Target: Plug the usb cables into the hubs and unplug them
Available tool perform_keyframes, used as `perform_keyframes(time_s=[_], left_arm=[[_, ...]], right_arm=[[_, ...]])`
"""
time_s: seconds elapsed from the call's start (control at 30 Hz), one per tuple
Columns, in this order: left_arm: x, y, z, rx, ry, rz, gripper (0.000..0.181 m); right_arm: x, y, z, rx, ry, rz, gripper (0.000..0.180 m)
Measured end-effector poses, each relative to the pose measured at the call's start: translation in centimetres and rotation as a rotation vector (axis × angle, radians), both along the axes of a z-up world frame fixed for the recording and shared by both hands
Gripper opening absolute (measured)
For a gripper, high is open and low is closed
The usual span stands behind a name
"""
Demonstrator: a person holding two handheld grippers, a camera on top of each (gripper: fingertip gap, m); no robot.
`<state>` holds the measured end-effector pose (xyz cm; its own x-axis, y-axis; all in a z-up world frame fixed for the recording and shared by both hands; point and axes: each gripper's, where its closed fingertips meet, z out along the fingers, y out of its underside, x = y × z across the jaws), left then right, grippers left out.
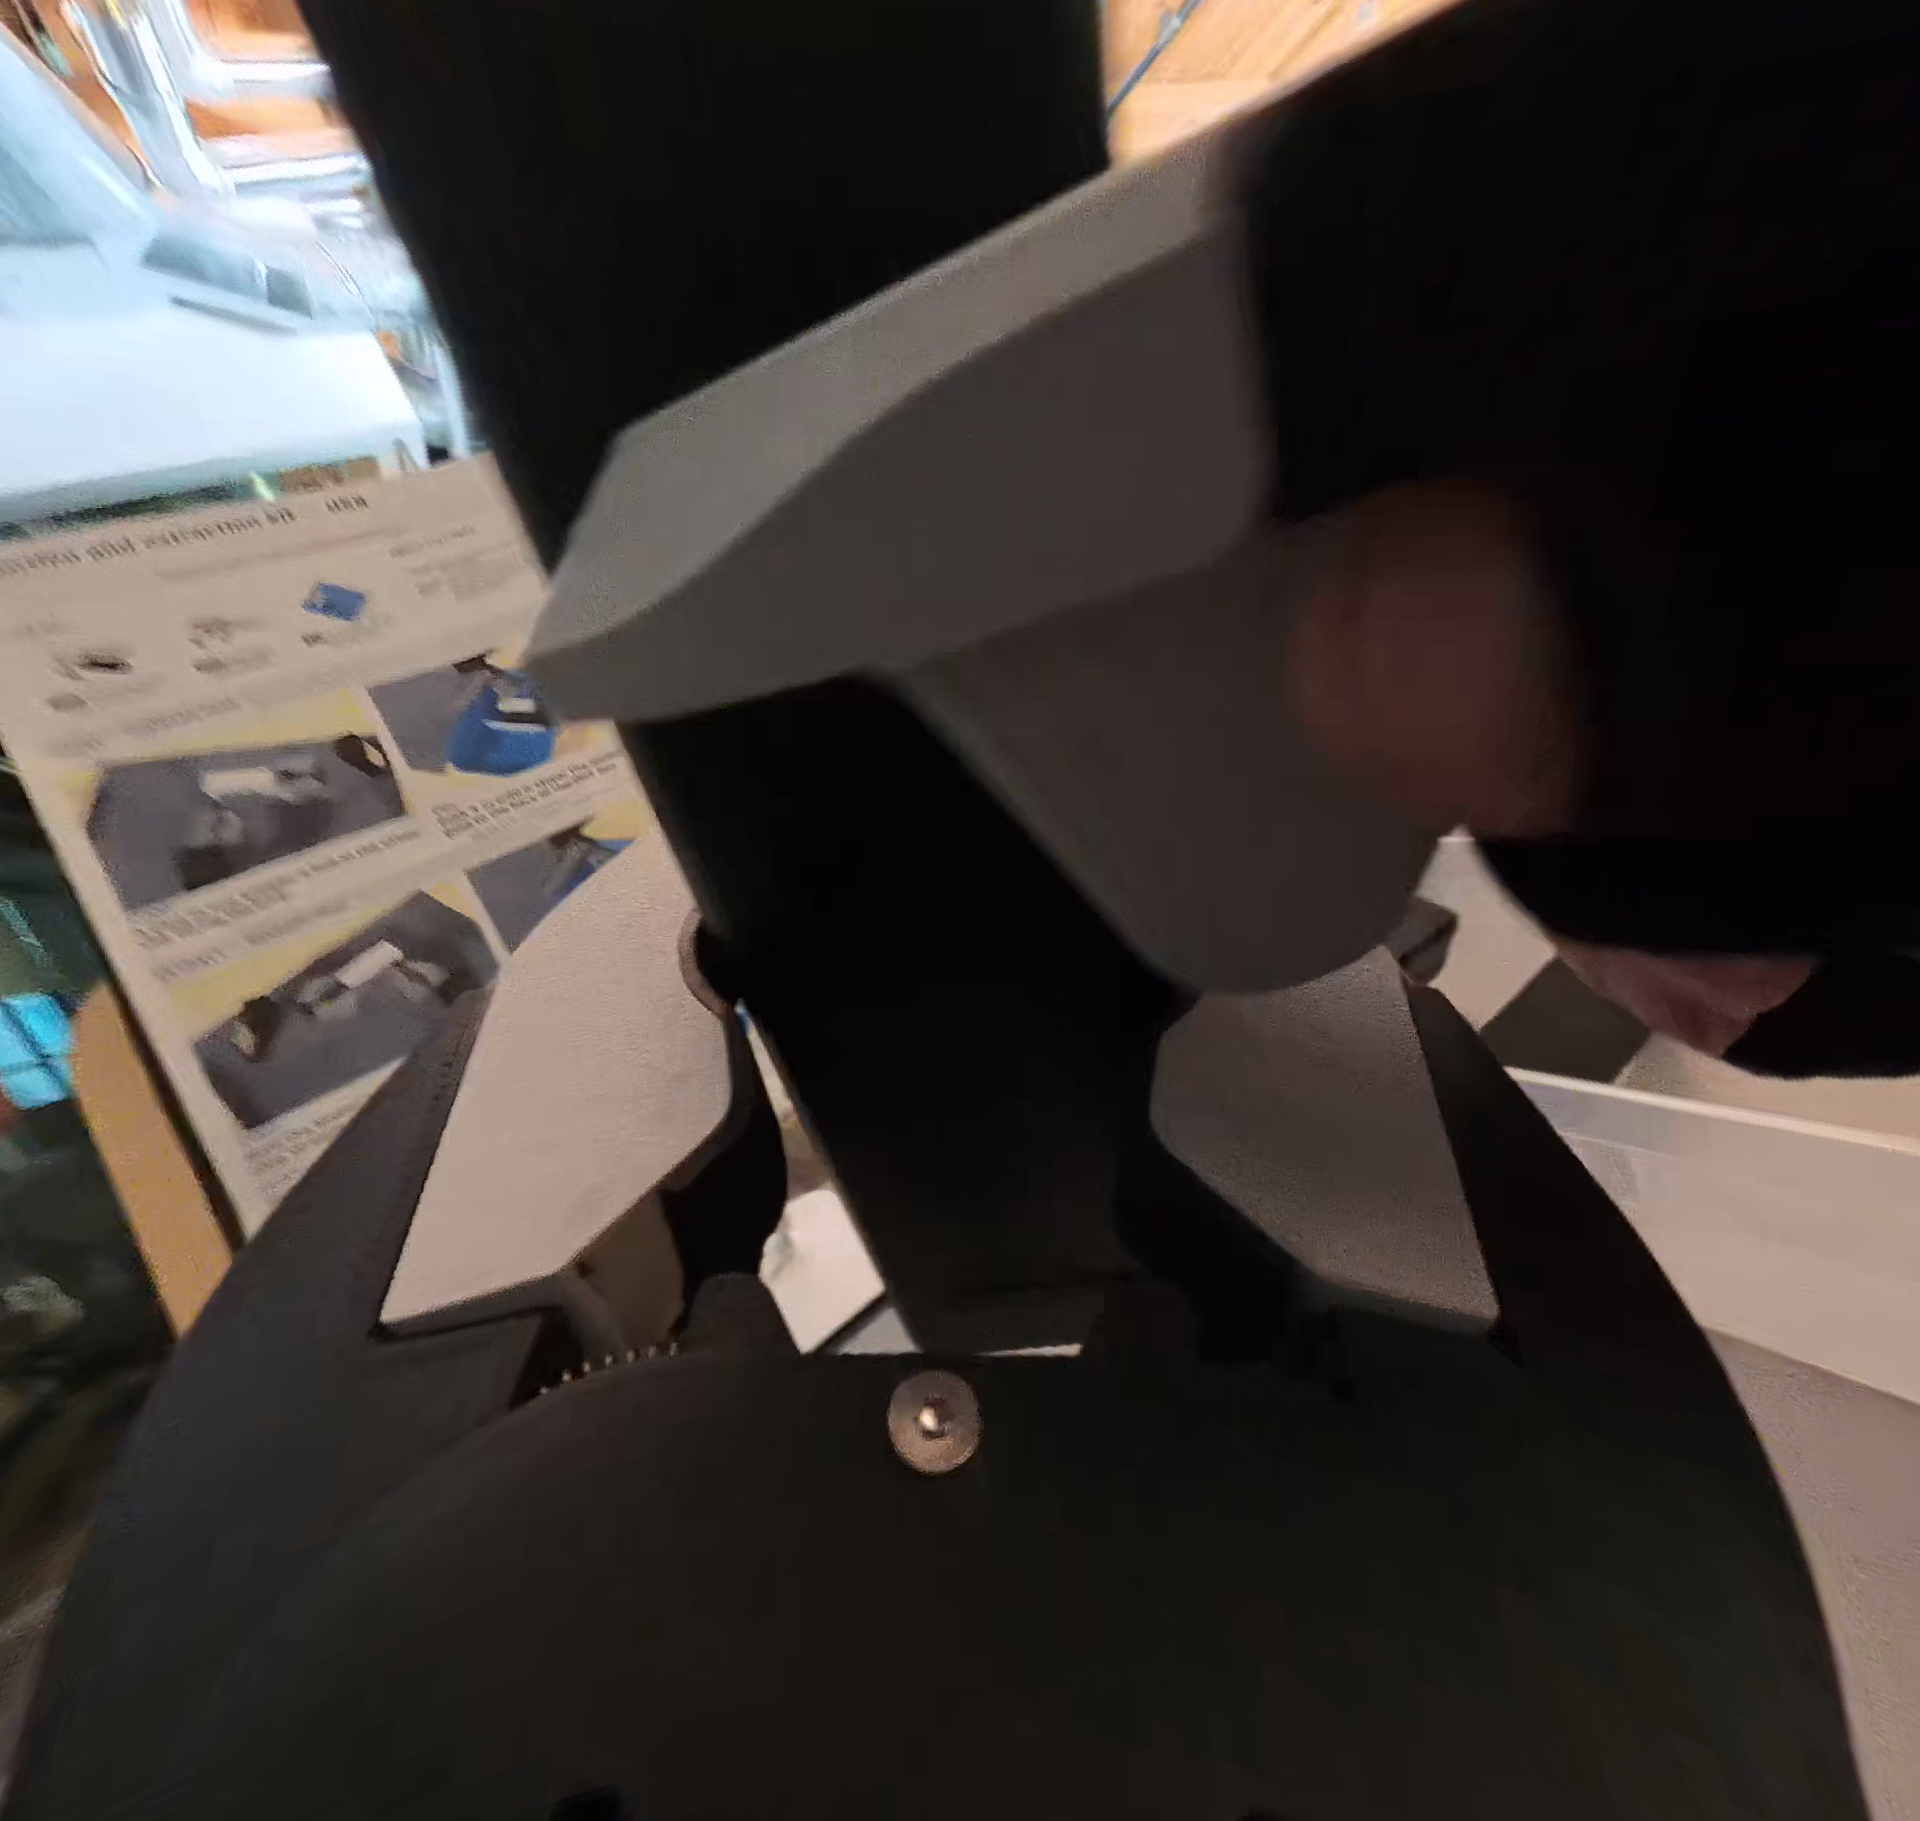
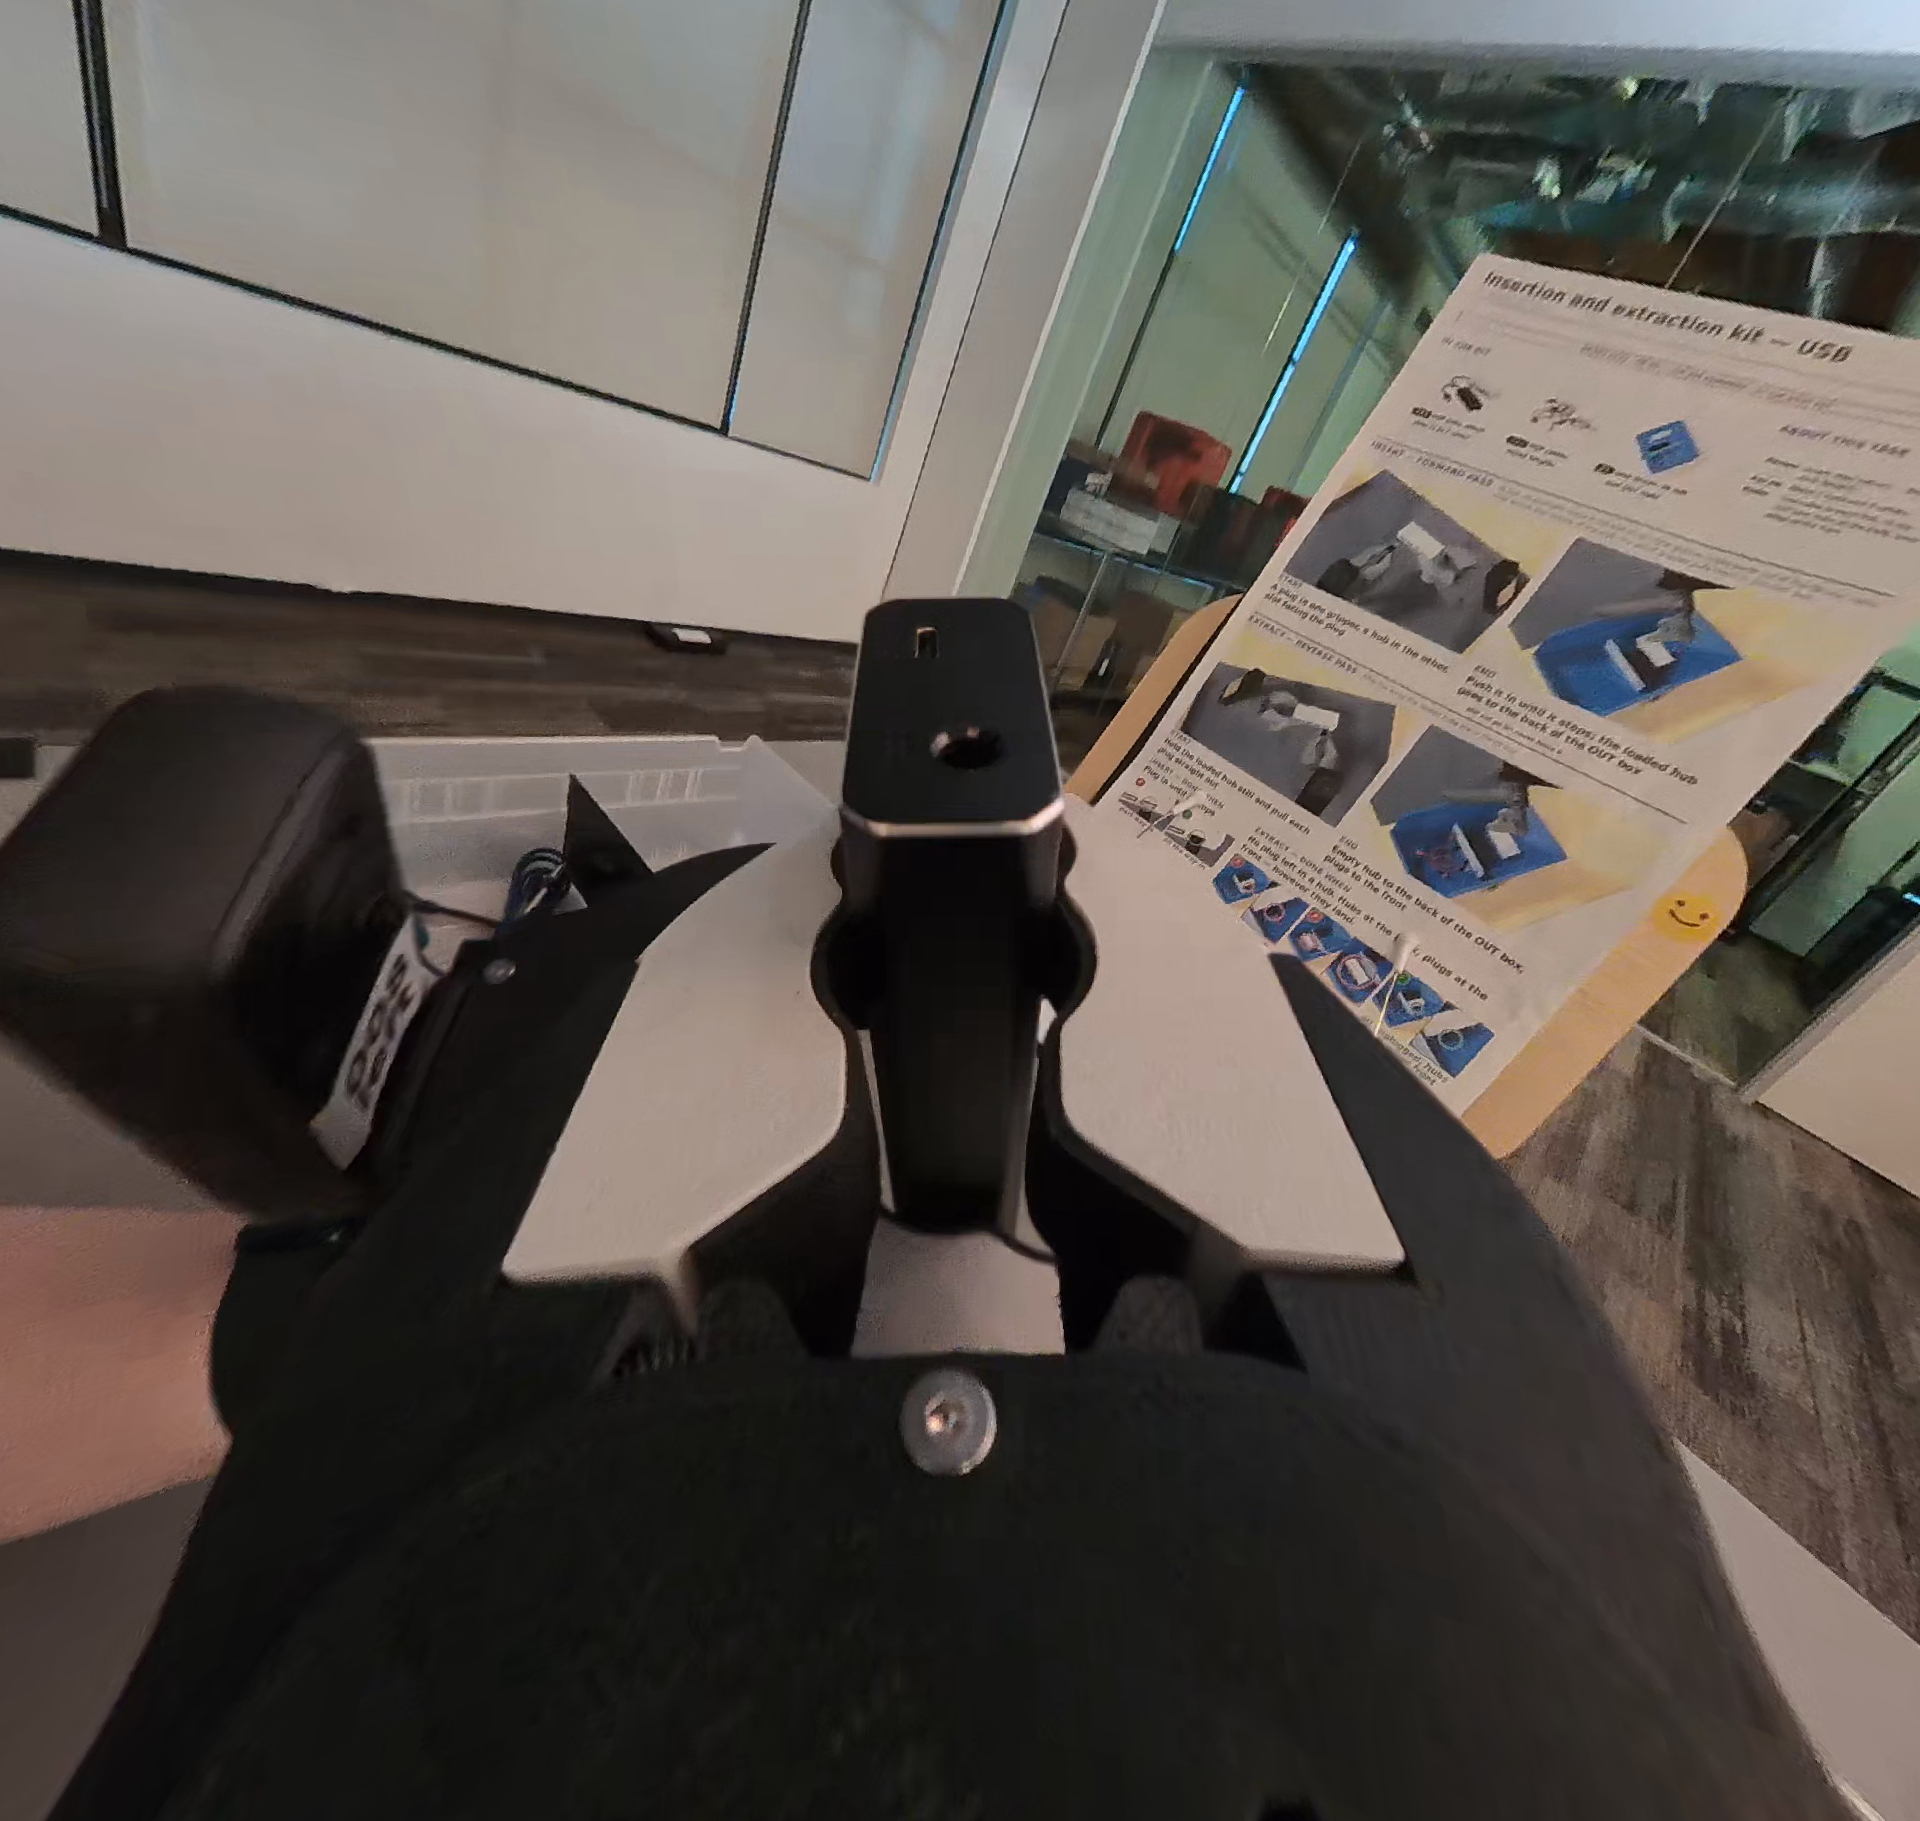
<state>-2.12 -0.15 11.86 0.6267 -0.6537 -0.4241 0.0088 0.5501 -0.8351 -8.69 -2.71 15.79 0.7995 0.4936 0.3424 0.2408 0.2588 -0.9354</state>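
My right gripper is shut on a black hub with a silver edge, held upright between the white pads. Its end face shows a round hole and a small slot. No cable is plugged into that face. In the blurred left wrist view my left gripper is shut on a long black block that looks like a hub. The right gripper's grey handle and a black-gloved hand cross close in front of it. The left gripper's black body shows at the left of the right wrist view.
An instruction sheet on a board stands to the right; it also shows in the left wrist view. A clear plastic bin with blue wire sits behind the grippers. A white box edge is at right. Glass walls stand behind. Left tips to right tips: about 7 cm.
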Motion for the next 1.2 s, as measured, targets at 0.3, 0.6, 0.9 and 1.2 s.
perform_keyframes(time_s=[0.3, 0.6, 0.9, 1.2], left_arm=[[0.8, -0.4, -0.2, -0.161, 0.066, -0.163, 0.074], [-1.1, -1.3, 3.3, -0.482, -0.001, -0.520, 0.073], [-0.8, -6.4, 17.9, -0.883, -0.127, -1.233, 0.076], [-0.4, -12.0, 23.2, -0.875, -0.102, -1.642, 0.073]], right_arm=[[0.7, 0.3, 0.4, -0.026, 0.002, -0.027, 0.038], [6.1, -2.5, 2.0, 0.090, -0.004, 0.123, 0.061], [12.0, -4.9, 6.3, 0.224, 0.181, 0.246, 0.060], [13.3, -6.7, 7.7, 0.253, 0.289, 0.343, 0.054]])
